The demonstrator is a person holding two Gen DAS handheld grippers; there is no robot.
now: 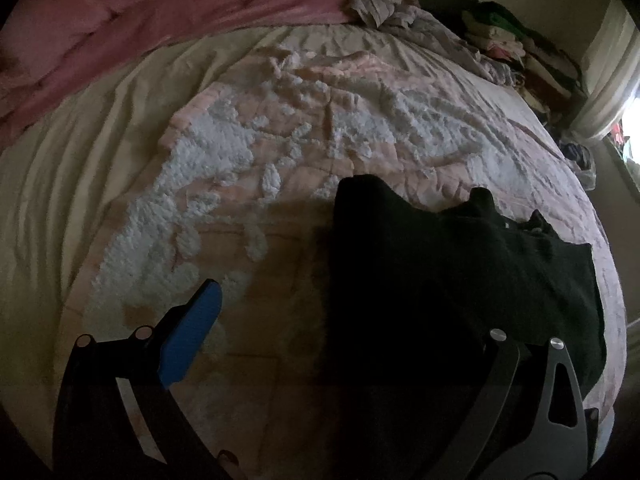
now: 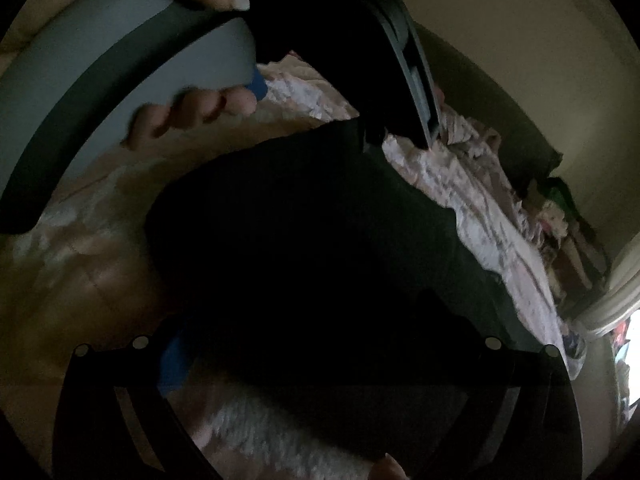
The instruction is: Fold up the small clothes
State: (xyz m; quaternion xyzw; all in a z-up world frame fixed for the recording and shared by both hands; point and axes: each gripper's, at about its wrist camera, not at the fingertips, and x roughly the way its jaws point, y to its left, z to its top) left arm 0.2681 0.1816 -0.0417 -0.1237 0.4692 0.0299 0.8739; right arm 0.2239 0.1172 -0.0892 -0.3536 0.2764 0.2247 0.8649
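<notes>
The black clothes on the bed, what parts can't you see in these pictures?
- Left wrist view: the black garment hides the left gripper's right finger.
- Right wrist view: the garment is too dark to show folds; it covers the right gripper's fingertips.
- Clothes pile: too small to tell apart.

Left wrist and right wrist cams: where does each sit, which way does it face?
Left wrist: on the left gripper, facing across the bed's quilt and the black garment; its blue finger pad shows.
Right wrist: on the right gripper, close over the same garment; a hand holding the other gripper shows.
Shared: garment, quilt, clothes pile.
</notes>
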